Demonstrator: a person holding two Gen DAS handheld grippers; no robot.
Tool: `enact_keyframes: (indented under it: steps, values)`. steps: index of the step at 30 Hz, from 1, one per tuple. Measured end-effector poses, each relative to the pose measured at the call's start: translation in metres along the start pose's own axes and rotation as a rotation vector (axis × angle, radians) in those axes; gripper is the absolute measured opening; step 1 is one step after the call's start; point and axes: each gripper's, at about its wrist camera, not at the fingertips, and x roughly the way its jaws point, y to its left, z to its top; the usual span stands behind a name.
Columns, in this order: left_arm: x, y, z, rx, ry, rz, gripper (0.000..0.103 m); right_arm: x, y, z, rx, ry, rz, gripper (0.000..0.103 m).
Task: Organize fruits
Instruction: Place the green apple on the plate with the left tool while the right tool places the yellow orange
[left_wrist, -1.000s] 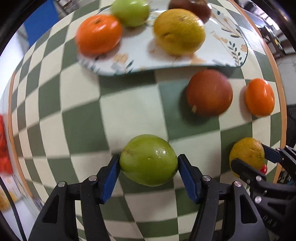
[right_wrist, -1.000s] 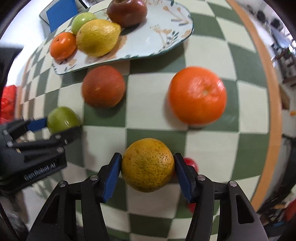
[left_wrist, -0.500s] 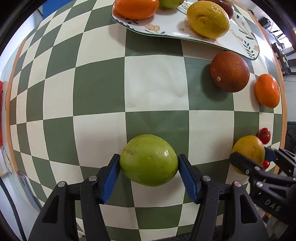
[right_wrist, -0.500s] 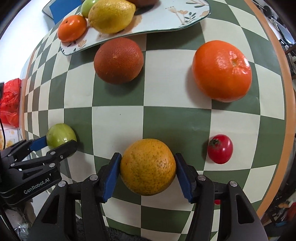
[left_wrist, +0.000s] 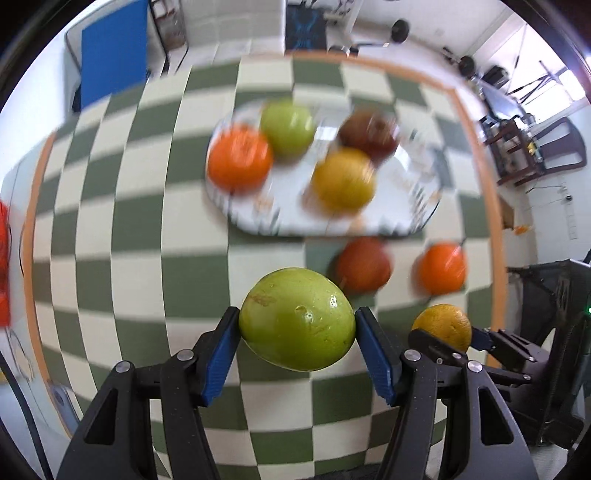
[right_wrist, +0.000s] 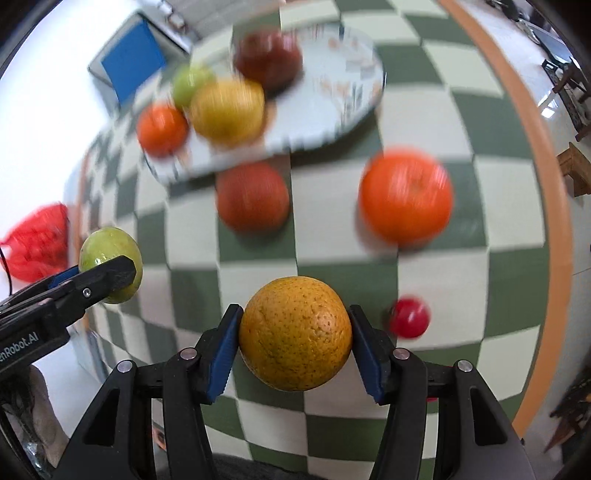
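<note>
My left gripper is shut on a green fruit and holds it high above the checkered table. My right gripper is shut on a yellow-orange citrus, also lifted off the table. The white patterned plate at the far side carries an orange, a green apple, a yellow lemon and a dark red fruit. Between plate and grippers lie a red-brown orange and a bright orange. A small red tomato sits right of the held citrus.
The green and cream checkered table has an orange rim. A blue-fronted object stands beyond the far left corner. A red bag lies off the table's left side. Chairs and furniture stand to the right.
Both grippers have risen with their fruit, so the table looks smaller and farther below. The plate and the far room have come into view. The grips are unchanged.
</note>
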Motion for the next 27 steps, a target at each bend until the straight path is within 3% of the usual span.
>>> enact_keyframes:
  steps: [5,10,17,27]
  values:
    - [-0.006,-0.001,0.059,-0.007,-0.018,0.007,0.060,-0.034,0.001,0.055,0.009,-0.085,0.005,0.060]
    - [0.026,0.007,0.094,-0.042,0.031,0.034,0.060,-0.032,0.001,0.109,-0.001,-0.105,-0.039,0.060]
    - [0.066,0.018,0.107,-0.083,0.117,0.032,0.060,0.005,-0.001,0.155,-0.022,-0.049,-0.111,0.060]
    - [0.083,0.019,0.107,-0.100,0.151,0.027,0.061,0.040,-0.006,0.172,-0.008,0.016,-0.121,0.060]
